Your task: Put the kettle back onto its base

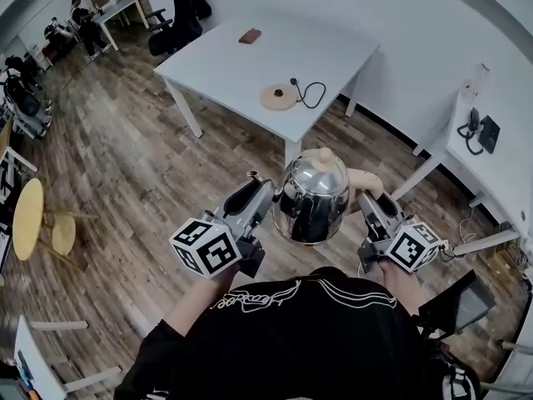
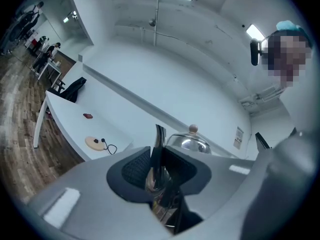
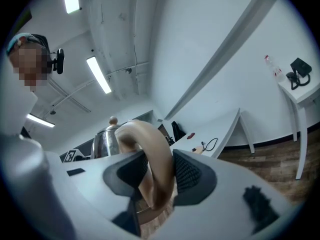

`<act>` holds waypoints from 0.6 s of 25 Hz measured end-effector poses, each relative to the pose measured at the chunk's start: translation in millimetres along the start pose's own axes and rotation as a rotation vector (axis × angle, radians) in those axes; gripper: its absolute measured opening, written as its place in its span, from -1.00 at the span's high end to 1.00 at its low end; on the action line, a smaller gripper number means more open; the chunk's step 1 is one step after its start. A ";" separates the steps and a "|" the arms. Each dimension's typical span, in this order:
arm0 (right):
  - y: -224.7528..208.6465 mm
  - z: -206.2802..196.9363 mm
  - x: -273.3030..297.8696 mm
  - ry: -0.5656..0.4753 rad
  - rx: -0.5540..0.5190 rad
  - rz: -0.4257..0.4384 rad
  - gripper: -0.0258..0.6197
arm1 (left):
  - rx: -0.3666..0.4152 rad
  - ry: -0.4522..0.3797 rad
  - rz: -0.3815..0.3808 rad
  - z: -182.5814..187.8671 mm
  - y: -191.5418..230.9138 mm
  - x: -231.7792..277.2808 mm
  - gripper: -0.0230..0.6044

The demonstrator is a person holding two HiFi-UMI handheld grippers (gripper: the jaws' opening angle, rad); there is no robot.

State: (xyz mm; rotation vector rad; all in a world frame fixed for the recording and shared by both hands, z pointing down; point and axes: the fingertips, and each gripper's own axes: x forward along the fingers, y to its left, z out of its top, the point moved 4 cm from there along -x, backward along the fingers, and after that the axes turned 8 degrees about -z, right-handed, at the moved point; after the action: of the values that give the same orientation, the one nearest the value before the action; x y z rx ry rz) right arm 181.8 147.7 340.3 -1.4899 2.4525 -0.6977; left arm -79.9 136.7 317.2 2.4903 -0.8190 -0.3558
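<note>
A polished steel kettle (image 1: 312,198), round-bodied with a domed lid and a pale knob (image 1: 323,154), hung at the centre of the head view, gripped from both sides above a wood-plank floor (image 1: 125,165). The left gripper (image 1: 260,197) had its ribbed black pads (image 2: 135,166) closed on the thin, shiny spout (image 2: 159,146). The right gripper (image 1: 368,200) was clamped on the thick, smooth tan loop of the handle (image 3: 152,149), which filled the gap between its jaws. Both grey grippers pointed level, each carrying a cube of black-and-white square markers at the lower edge of the frame. The base (image 1: 278,97), a flat round tan disc with a dark centre and a looping black cord (image 1: 310,94), lay on a white table (image 1: 216,57) in the upper middle of the frame, well apart from the kettle and the grippers.
</note>
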 end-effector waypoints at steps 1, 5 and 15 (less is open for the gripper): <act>-2.0 0.8 7.9 0.008 -0.004 0.002 0.43 | -0.003 -0.001 0.002 1.8 7.3 2.8 0.63; -17.1 2.3 45.5 0.043 -0.008 0.011 0.43 | -0.015 0.003 0.014 8.2 41.6 19.9 0.63; -99.9 -10.6 216.2 0.131 -0.008 0.090 0.43 | -0.017 0.023 0.067 23.0 199.6 98.6 0.64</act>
State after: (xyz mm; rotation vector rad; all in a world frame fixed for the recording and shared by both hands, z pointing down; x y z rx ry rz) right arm 152.9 -76.7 415.3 -1.3665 2.6026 -0.7921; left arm -107.8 -71.7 393.9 2.4400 -0.8847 -0.3090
